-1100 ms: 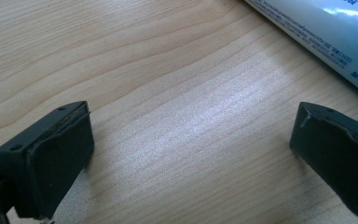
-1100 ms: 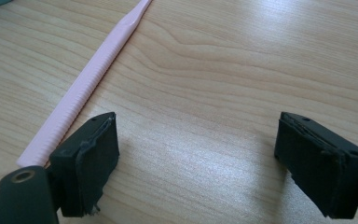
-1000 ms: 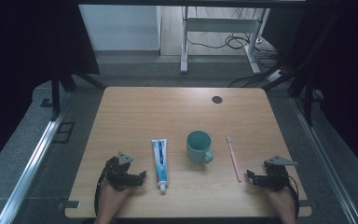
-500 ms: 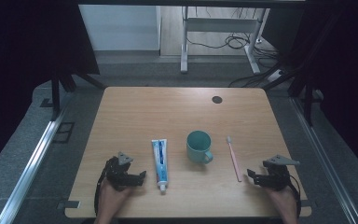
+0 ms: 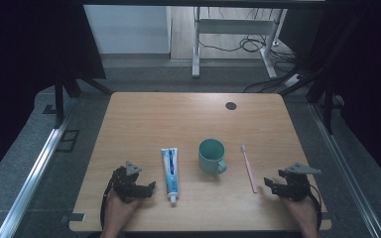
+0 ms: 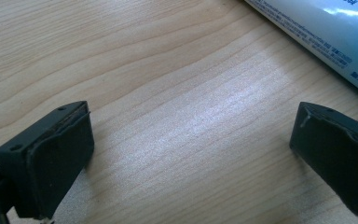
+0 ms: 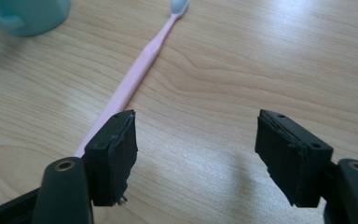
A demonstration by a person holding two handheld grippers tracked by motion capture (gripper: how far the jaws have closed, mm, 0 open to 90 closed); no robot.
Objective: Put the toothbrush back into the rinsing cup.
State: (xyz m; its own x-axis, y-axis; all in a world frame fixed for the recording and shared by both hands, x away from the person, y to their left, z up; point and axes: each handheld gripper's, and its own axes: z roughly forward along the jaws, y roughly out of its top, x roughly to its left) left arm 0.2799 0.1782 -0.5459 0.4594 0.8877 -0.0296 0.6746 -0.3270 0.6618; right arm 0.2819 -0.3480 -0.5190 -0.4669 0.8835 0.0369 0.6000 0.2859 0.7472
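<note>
Tools low over table; left tool (image 5: 151, 187) released; right tool (image 5: 268, 184) released, closing beside toothbrush (image 5: 249, 169).

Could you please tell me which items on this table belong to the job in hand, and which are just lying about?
Job in hand:
- pink plastic toothbrush, beside the right gripper, its open fingers just closing on nothing
- white-and-blue toothpaste tube, near the left gripper
- teal ceramic mug, between them

Lying about:
- dark round cap in the wooden table
</note>
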